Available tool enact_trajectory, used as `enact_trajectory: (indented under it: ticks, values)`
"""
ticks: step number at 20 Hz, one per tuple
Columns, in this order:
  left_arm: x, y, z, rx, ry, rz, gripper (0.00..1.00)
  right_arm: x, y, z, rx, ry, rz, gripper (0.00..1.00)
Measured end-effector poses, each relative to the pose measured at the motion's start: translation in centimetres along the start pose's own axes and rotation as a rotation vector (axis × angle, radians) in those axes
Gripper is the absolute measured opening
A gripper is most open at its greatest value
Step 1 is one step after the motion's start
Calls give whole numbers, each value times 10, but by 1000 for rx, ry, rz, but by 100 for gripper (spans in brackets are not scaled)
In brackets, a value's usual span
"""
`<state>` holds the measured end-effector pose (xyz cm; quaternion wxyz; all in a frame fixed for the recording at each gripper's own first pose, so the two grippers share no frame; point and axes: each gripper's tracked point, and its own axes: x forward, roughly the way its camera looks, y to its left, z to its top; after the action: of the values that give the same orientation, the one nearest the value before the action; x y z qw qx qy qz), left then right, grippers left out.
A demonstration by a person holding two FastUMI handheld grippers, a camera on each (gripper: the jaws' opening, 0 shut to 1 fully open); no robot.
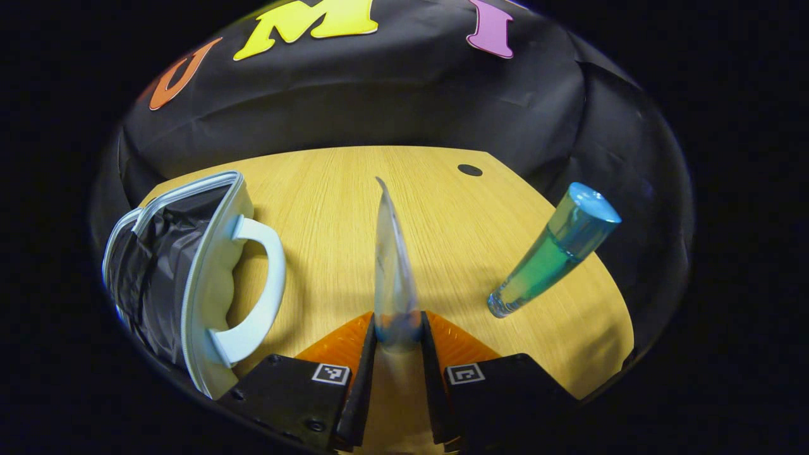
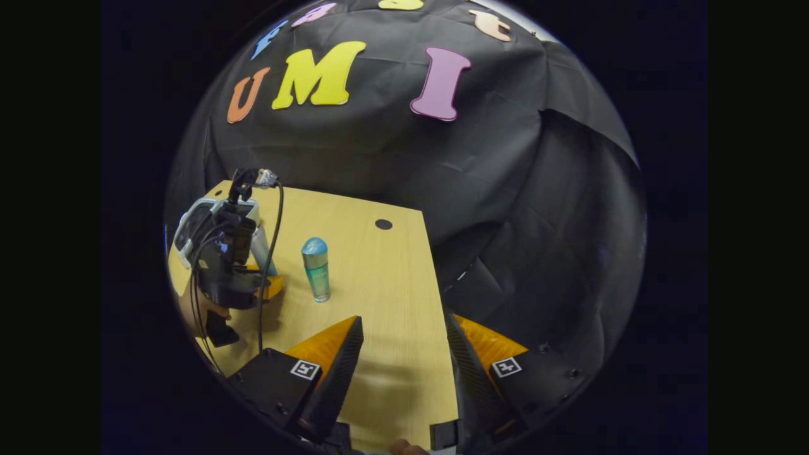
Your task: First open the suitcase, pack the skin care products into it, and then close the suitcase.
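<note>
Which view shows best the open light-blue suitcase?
The left gripper view: the open light-blue suitcase is near, with handle, zipper and dark lining plain. In the right gripper view it is far, small, partly behind the left tongs.

The left gripper view sits low and close over the wooden table [image 1: 442,208], facing the booth's back wall. The right gripper view looks from higher and farther back (toward the same wall). Both views share the table and the upright blue-green bottle [image 1: 551,253] [image 2: 315,268].
</note>
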<state>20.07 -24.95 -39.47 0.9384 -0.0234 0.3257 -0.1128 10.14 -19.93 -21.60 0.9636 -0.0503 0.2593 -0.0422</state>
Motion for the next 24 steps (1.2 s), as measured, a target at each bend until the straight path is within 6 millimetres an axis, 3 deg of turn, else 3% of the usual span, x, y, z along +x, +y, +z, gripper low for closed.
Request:
enact_trajectory:
  ticks: [6,10,13,17,24]
  values:
    - [-58,11,4,-18,-4,-2,42,1,34,13,34,-21,47,79]
    - [-98,34,4,-21,-17,12,41,22,74,15,105,-3,120,80]
    - [-125,62,12,-28,-35,38,42,49,106,10,134,37,147,80]
    - [-154,106,22,-50,-65,90,42,81,133,2,127,63,135,80]
    - [-173,169,13,-113,-59,168,41,136,156,-8,109,76,97,80]
